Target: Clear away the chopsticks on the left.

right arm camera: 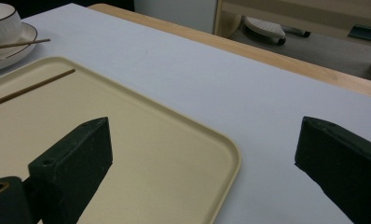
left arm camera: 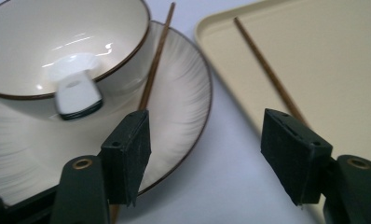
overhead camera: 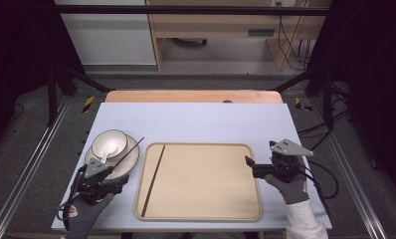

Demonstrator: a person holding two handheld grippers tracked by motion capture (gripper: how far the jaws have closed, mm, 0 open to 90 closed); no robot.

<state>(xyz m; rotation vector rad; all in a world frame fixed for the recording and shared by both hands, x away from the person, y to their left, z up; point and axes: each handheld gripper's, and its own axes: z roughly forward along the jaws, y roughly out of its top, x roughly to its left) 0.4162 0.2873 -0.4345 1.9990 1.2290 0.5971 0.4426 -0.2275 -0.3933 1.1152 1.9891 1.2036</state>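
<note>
Left gripper [overhead camera: 117, 180], held in a gloved hand [overhead camera: 84, 211] at the table's 7 o'clock corner: jaws apart, nothing between the pads; in the left gripper view they frame bare table surface. One chopstick [left arm camera: 151, 77] lies across the plate [left arm camera: 183, 107], passing just behind the left-hand pad [left arm camera: 127, 149], its far end pointing to 1 o'clock beyond the plate's rim. Whether the pad touches it cannot be told. On the plate stands a brown-rimmed bowl [overhead camera: 109, 143] with a white spoon [left arm camera: 74, 91] resting inside, handle end over the bowl's near rim. Plate and bowl sit at 12 o'clock from this gripper.

A second chopstick [overhead camera: 153, 179] lies on the beige tray [overhead camera: 206, 209], along the tray's left side, running from 7 o'clock to 1 o'clock. The tray occupies the middle of the pale blue table [overhead camera: 196, 122], at 3 o'clock from the plate and just beside it without touching.

Right gripper [overhead camera: 247, 163], held in the other gloved hand [overhead camera: 290, 186] at 3 o'clock from the tray: jaws wide apart and empty, pointing to 9 o'clock, one jaw above the tray's right edge and one above bare table.
</note>
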